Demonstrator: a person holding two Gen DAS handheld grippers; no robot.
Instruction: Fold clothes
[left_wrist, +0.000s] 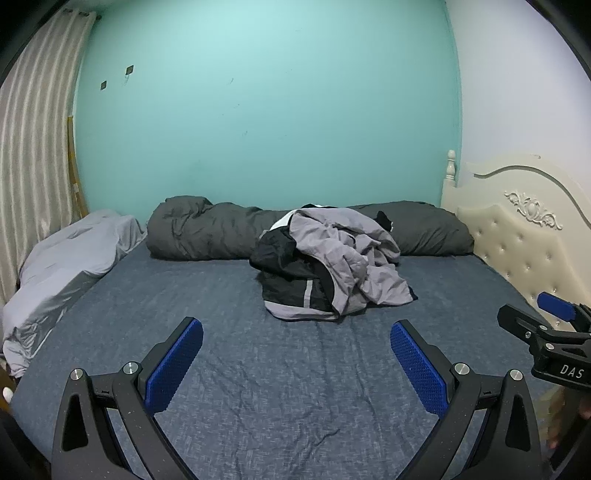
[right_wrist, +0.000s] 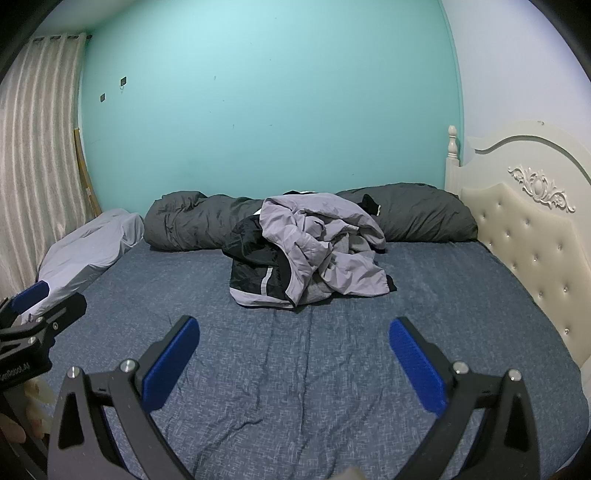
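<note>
My left gripper (left_wrist: 296, 341) spread wide, nothing between its blue pads, my right gripper (right_wrist: 294, 338) likewise wide and empty, crumpled grey-and-black jacket (left_wrist: 328, 262) mid-bed on blue sheet (left_wrist: 258, 369), well ahead of both, dark duvet roll (left_wrist: 199, 230) behind it

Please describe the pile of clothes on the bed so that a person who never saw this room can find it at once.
Find the bed with the blue sheet against the turquoise wall. In front of the long dark grey rolled duvet lies the pile of clothes. Unlike the plain duvet, it is crumpled, mixing light grey and black fabric.
</note>
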